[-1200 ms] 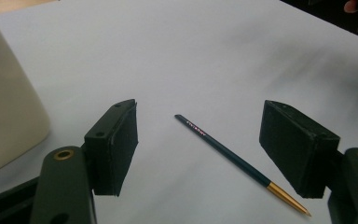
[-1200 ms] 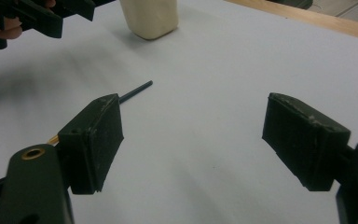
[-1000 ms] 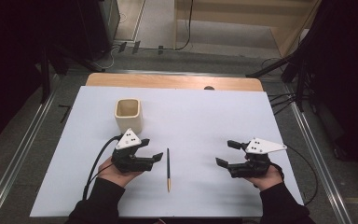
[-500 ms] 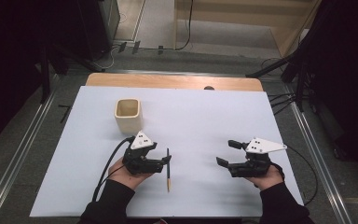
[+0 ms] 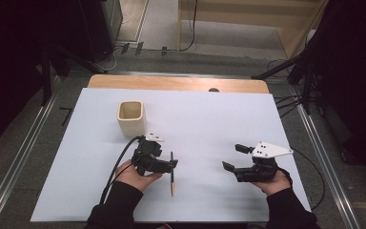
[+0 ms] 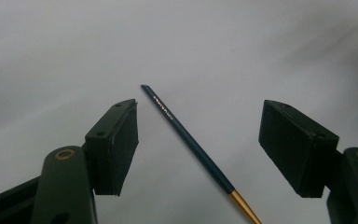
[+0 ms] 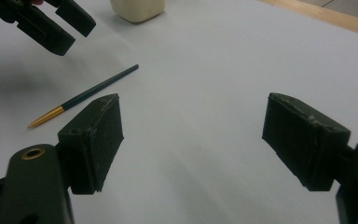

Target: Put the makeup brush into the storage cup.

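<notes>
While the cup [image 5: 131,116] stands empty far left, my left gripper [image 5: 170,165] hovers wide open over the pencil [image 6: 192,142] lying flat, ungrasped; my right gripper [image 5: 232,158] idles open, holding nothing. Pickup remains.

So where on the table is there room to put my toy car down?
Lots of bare white sheet lies between the cream cup and the right gripper, and behind that gripper. It is crowded by the left gripper, open over the pencil.
</notes>
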`<state>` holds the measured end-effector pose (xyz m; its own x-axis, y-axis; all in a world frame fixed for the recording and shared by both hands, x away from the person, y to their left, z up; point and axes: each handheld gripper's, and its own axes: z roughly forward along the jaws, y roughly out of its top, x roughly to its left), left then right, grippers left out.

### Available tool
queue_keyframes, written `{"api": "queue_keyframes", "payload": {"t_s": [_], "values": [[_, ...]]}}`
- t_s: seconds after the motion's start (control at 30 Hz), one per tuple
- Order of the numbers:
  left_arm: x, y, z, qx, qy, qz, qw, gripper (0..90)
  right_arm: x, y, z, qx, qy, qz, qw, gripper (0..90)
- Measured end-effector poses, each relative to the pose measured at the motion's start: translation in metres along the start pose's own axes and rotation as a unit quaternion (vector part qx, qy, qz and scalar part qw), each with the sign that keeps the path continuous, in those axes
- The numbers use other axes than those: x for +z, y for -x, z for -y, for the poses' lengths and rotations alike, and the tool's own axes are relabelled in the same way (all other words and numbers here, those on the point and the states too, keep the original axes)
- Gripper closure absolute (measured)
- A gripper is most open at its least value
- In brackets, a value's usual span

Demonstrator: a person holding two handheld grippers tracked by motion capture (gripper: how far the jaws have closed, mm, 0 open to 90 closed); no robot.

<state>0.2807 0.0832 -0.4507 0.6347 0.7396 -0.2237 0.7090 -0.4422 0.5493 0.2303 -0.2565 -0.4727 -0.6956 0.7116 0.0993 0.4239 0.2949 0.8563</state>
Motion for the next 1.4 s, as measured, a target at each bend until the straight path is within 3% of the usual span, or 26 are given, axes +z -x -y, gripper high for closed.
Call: {"api": "queue_keyframes", "payload": {"t_s": [0.23,0.27,0.37,0.43,0.7,0.9,1.07,1.1,1.13,1.2,1.23,1.27,1.4], "values": [[0.005,0.0,-0.006,-0.042,-0.043,0.001,0.9982,24.4,0.002,-0.001,0.0,-0.005,-0.006,0.001,1.0,21.1],[0.006,-0.001,-0.008,-0.057,-0.054,-0.003,0.9969,23.4,0.002,-0.001,0.0,-0.007,-0.007,0.002,0.9999,21.1],[0.007,-0.001,-0.01,-0.07,-0.061,-0.004,0.9957,23.2,0.002,-0.001,0.0,-0.01,-0.01,0.004,0.9999,21.1],[0.008,0.0,-0.013,-0.085,-0.076,-0.008,0.9935,24.1,0.002,-0.002,0.001,-0.01,-0.015,0.004,0.9998,21.1],[0.012,0.006,-0.018,-0.093,-0.082,-0.024,0.992,24.8,0.005,-0.005,0.0,-0.006,-0.031,0.019,0.9993,21.1],[0.016,0.007,-0.016,-0.113,-0.073,-0.036,0.9902,25.2,0.004,-0.007,-0.001,-0.01,-0.032,0.022,0.9992,20.3],[0.018,0.009,-0.015,-0.142,-0.08,-0.048,0.9855,25.1,0.003,-0.008,-0.002,-0.013,-0.043,0.04,0.9982,18.5],[0.018,0.009,-0.015,-0.142,-0.08,-0.048,0.9855,25.1,0.003,-0.008,-0.002,-0.013,-0.043,0.04,0.9982,18.5],[0.02,0.01,-0.015,-0.151,-0.092,-0.051,0.9829,25.1,0.003,-0.01,-0.002,-0.014,-0.048,0.036,0.9981,18.5],[0.02,0.012,-0.016,-0.155,-0.104,-0.07,0.9801,26.0,0.004,-0.012,-0.002,-0.023,-0.051,0.03,0.998,18.5],[0.02,0.012,-0.016,-0.155,-0.104,-0.07,0.9801,26.5,0.005,-0.013,-0.003,-0.029,-0.053,0.028,0.9978,18.5],[0.021,0.013,-0.016,-0.164,-0.109,-0.076,0.9775,26.7,0.005,-0.015,-0.003,-0.031,-0.056,0.028,0.9976,18.6],[0.026,0.019,-0.017,-0.162,-0.117,-0.093,0.9754,29.5,0.006,-0.017,-0.004,-0.038,-0.059,0.029,0.9971,18.5]]}}
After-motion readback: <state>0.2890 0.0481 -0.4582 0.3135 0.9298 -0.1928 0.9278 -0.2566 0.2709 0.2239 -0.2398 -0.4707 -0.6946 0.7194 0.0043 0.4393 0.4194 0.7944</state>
